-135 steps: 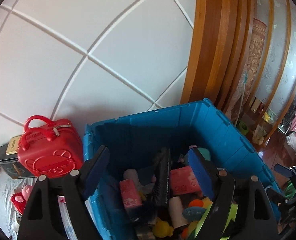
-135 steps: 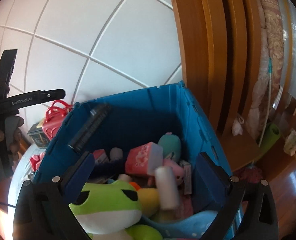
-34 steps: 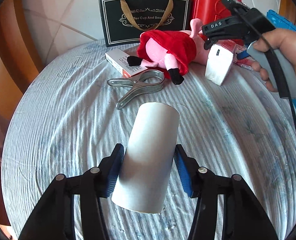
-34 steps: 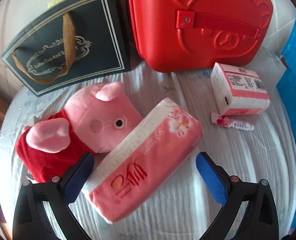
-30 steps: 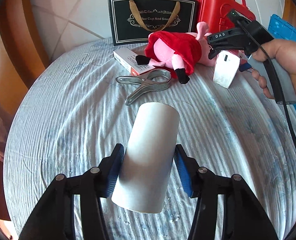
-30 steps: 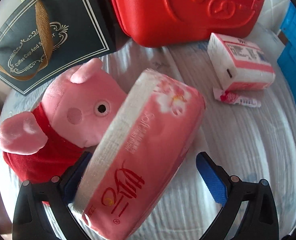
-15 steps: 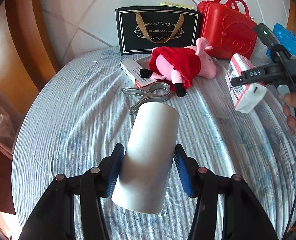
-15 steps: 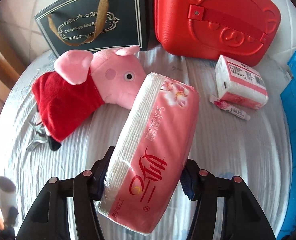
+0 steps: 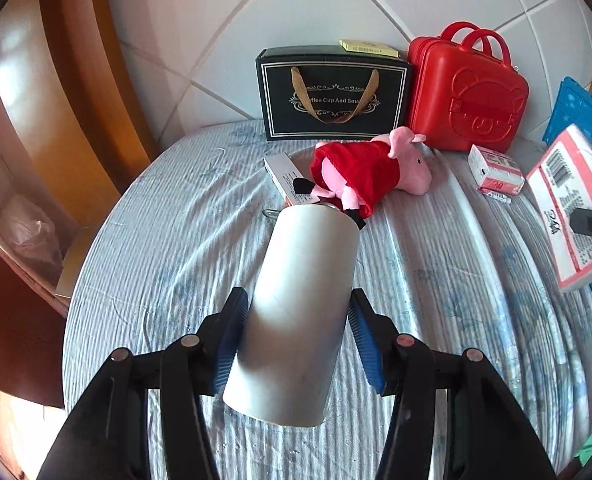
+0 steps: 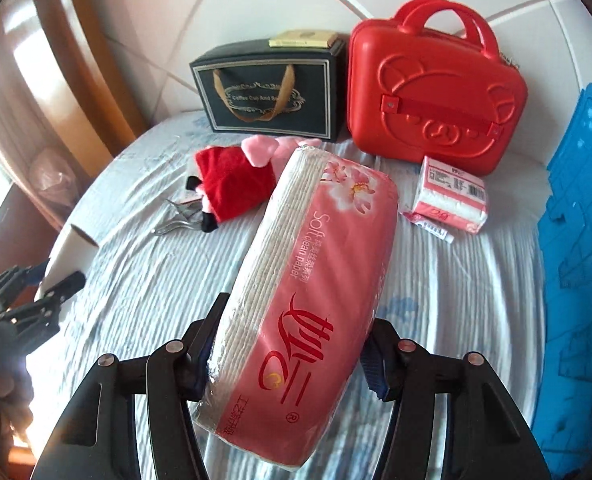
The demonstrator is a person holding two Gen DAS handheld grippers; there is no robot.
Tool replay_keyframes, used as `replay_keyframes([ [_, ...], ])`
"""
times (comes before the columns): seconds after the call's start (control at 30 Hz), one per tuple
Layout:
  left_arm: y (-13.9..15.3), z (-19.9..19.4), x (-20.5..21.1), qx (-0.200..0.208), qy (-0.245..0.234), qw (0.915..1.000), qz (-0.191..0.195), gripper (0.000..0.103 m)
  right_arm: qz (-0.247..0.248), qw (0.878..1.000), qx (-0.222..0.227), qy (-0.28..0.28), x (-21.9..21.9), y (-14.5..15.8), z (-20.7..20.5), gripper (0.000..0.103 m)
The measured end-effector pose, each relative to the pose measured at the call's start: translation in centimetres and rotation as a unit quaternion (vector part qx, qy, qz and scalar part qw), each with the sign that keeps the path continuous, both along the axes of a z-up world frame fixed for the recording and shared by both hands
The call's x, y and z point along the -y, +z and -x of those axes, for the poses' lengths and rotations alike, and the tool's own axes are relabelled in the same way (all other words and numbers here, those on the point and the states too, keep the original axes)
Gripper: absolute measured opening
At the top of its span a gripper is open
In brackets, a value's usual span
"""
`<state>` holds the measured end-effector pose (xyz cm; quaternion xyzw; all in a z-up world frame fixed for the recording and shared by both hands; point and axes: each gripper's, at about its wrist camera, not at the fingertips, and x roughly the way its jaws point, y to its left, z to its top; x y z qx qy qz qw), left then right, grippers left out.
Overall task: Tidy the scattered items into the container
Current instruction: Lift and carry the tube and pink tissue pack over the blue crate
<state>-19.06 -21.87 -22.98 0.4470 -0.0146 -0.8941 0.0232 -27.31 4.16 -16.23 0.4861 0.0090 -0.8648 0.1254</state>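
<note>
Left wrist view: a white cardboard tube point(image 9: 301, 308) was seen clamped between the blue pads of the left tool point(image 9: 297, 344), raised clear of the round counter draped in a pale blue-printed cloth point(image 9: 168, 240). Right wrist view: the right tool point(image 10: 292, 356) was closed on a pink plastic-wrapped pack of tissue paper point(image 10: 311, 288), likewise held above the cloth. Half a second earlier both loads had been framed lower and nearer the counter; more of the tiled wall and the blue plastic crate point(image 10: 575, 240) at the right edge had since come into sight, which suggested that both items had been lifted and were being carried toward the container. Left on the counter were a pink plush pig in a red dress point(image 9: 369, 168), a small pink-and-white tissue packet point(image 10: 451, 196), a thin pink sachet point(image 10: 429, 222) just beside it, a metal spring clamp point(image 10: 176, 220) and a flat white box point(image 9: 290, 178) partly hidden under the pig. A red hard-shell carry case point(image 10: 435, 96) and a black gift bag with gold handles point(image 10: 268, 92) stood against the wall. Two items were judged secured, with several yet to be collected.
</note>
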Motion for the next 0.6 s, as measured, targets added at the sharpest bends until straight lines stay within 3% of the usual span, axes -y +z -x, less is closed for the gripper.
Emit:
replay_keyframes([
  [0.13, 3.3, -0.9, -0.9, -0.006, 0.008, 0.9999, -0.011, 0.051, 0.003, 0.999, -0.037, 0.035, -0.8, 4.9, -4.1, 0.057],
  [0.27, 6.7, -1.8, -2.5, -0.025, 0.008, 0.9997, 0.002, 0.051, 0.015, 0.997, -0.063, 0.046, -2.3, 8.8, -7.1, 0.057],
  [0.6, 13.8, -4.3, -7.1, -0.070, 0.000, 0.9975, 0.007, 0.051, 0.028, 0.992, -0.108, 0.053, -7.7, 14.5, -13.0, 0.058],
])
